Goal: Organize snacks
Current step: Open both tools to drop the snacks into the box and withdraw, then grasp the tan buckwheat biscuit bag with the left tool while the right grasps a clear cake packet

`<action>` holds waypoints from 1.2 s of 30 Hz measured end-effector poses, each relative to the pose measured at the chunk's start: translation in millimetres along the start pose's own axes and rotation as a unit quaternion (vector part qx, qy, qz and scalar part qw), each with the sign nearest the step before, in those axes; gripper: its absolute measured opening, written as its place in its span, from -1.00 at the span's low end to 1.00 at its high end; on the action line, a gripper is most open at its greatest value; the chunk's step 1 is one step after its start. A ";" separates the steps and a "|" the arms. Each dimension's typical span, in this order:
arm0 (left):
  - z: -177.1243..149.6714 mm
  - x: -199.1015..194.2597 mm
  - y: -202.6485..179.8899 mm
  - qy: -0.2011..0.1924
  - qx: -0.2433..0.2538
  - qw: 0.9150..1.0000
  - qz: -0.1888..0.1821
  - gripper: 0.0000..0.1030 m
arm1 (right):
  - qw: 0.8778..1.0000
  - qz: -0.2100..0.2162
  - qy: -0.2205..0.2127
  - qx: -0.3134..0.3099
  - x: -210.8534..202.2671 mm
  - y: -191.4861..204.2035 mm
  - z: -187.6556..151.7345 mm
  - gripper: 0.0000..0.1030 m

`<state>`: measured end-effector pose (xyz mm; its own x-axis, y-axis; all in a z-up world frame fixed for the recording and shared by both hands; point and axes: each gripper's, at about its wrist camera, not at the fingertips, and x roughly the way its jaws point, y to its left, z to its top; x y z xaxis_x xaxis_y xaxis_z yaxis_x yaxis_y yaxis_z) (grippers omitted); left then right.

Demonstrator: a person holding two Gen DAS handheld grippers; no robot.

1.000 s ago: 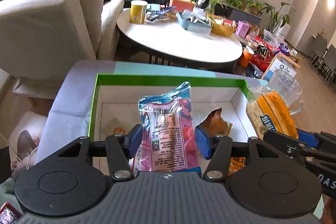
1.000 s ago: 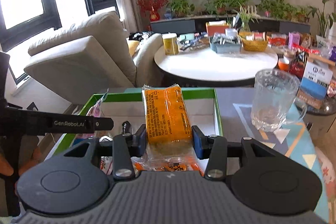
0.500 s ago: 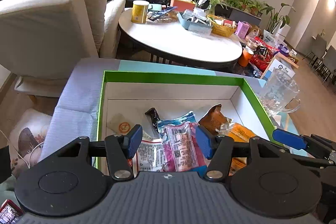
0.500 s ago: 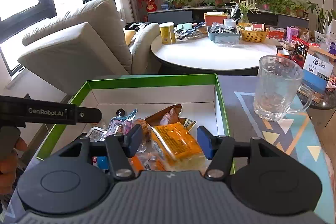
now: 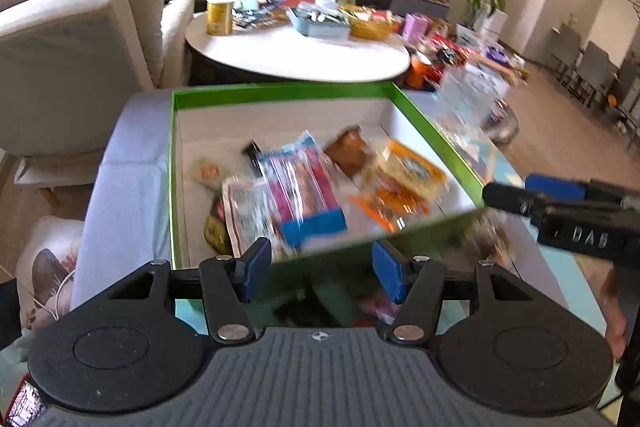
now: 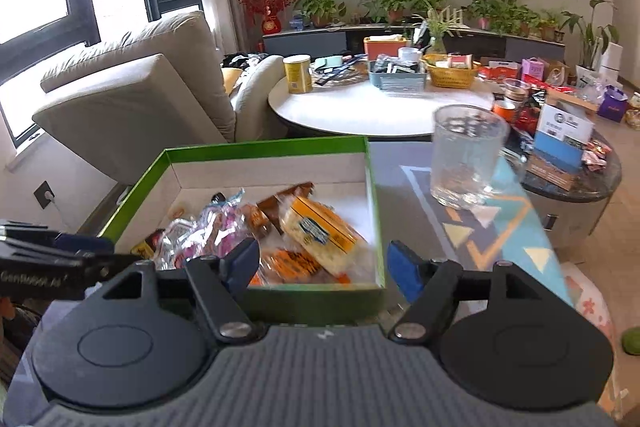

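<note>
The left hand-held gripper (image 5: 320, 269) hangs just short of the green box's (image 5: 171, 163) near wall, jaws spread and empty. Inside the box lie the snacks in a loose heap — a pink-and-blue packet (image 5: 304, 187) at left, an orange-and-yellow packet (image 6: 320, 229) toward the right wall. The right hand-held gripper (image 6: 322, 267) is likewise released, holding nothing. A glass mug (image 6: 466, 155) stands on the patterned surface (image 6: 404, 195), right of the box.

My snack packets (image 6: 280, 239) lie heaped in the box (image 6: 376, 211) on the near counter (image 6: 404, 195); the glass mug (image 6: 466, 157) stands to its right, the round counter (image 6: 384, 107) beyond.
</note>
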<state>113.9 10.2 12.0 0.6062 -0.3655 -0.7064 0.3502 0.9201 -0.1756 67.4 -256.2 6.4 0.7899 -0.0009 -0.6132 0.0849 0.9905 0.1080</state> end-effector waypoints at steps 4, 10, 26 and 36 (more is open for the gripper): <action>-16.8 -9.9 -12.3 0.008 0.028 0.999 -0.018 0.04 | 1.000 -0.009 0.003 -0.006 -19.9 -5.8 -15.4 -0.04; -52.8 -15.2 -51.0 0.029 0.142 0.986 -0.082 0.04 | 0.999 -0.037 0.018 -0.014 -40.7 -13.8 -49.1 -0.04; -92.4 13.0 -97.6 0.070 0.363 0.919 -0.139 0.05 | 0.996 -0.066 0.040 0.050 -50.0 -44.7 -79.2 -0.03; -81.8 43.0 -105.4 0.111 0.417 0.883 -0.185 0.11 | 0.994 -0.061 0.054 0.077 -45.7 -53.5 -85.7 -0.03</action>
<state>44.7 -91.0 -56.0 0.2163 -0.4976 -0.8400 0.9553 0.2855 0.0769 -25.3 -297.4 -38.4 0.6992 -0.0969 -0.7084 0.2749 0.9510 0.1413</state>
